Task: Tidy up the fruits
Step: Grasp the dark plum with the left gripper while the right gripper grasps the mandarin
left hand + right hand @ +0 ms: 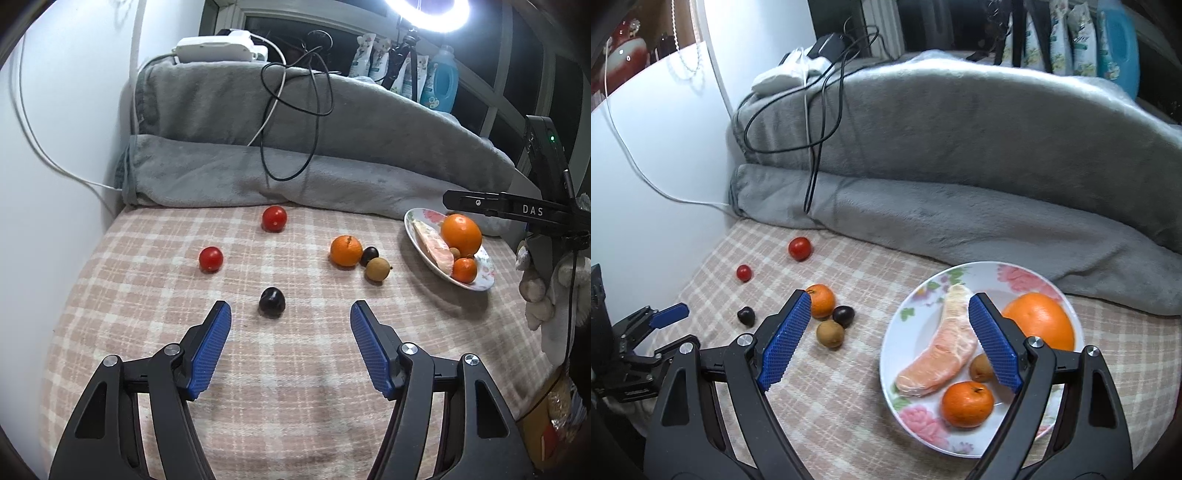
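A floral plate [923, 295] [417, 218] holds a large orange [1039, 319], a pomelo wedge [942, 354], a small mandarin [967, 403] and a brown longan [981, 367]. On the checked cloth lie two red tomatoes [274, 218] [211, 259], a dark plum [272, 301], a mandarin [346, 251], a second dark fruit [369, 255] and a longan [378, 269]. My left gripper [290, 314] is open and empty, just before the dark plum. My right gripper [889, 306] is open and empty above the plate's left edge.
A folded grey blanket [295, 155] with black and white cables [295, 103] runs along the back. A white wall [55, 147] stands at the left. Bottles [441, 79] line the window sill. The cloth's front edge drops off near both grippers.
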`<state>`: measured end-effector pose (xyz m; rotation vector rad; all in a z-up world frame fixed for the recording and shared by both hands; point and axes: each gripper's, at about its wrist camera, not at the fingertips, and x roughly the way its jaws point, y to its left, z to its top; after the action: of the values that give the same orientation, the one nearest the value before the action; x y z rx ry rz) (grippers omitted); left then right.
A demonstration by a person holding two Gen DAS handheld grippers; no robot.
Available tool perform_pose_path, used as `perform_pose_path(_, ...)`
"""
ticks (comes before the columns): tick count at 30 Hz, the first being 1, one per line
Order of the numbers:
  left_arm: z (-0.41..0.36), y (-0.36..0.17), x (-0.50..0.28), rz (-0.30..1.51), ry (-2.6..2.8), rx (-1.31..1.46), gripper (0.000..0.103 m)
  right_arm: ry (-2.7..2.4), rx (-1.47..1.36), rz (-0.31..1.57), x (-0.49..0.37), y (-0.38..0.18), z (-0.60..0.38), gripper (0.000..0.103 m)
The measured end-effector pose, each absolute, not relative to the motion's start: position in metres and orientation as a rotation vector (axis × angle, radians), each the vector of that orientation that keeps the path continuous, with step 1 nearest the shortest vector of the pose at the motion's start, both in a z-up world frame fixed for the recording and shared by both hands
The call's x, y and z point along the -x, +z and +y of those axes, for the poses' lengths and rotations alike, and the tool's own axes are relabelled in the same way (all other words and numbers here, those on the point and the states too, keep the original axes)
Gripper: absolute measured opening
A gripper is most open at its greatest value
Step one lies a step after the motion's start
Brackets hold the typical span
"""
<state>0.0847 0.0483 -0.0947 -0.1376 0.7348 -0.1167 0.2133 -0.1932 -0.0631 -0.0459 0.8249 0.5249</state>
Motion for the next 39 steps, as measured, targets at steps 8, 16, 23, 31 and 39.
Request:
perform_pose_path(8, 0.055, -0.102, -0.099, 0.77, -0.14, 0.176, 0.058, 0.615, 0.039, 0.913, -0.225, -0.072, -0.167, 0.089)
perform_pose_path(16, 0.054, -0.112, -0.114, 0.802, -0.131, 0.16, 0.056, 0.662, 0.111, 0.939, -0.235, -0.081, -0.134, 0.081)
perform_pose_path(23, 0.054, -0.12, -0.126, 0.825, -0.137, 0.157, 0.05, 0.698, 0.189, 0.968, -0.237, -0.094, -0.108, 0.07)
perform_pose_path(31, 0.055, -0.133, -0.14, 0.857, -0.132, 0.169, 0.045, 0.711, 0.272, 0.997, -0.239, -0.111, -0.085, 0.061)
perform_pose_path(39, 0.053, -0.14, -0.147, 0.87, -0.139, 0.162, 0.041, 0.708, 0.332, 1.006, -0.239, -0.121, -0.07, 0.061)
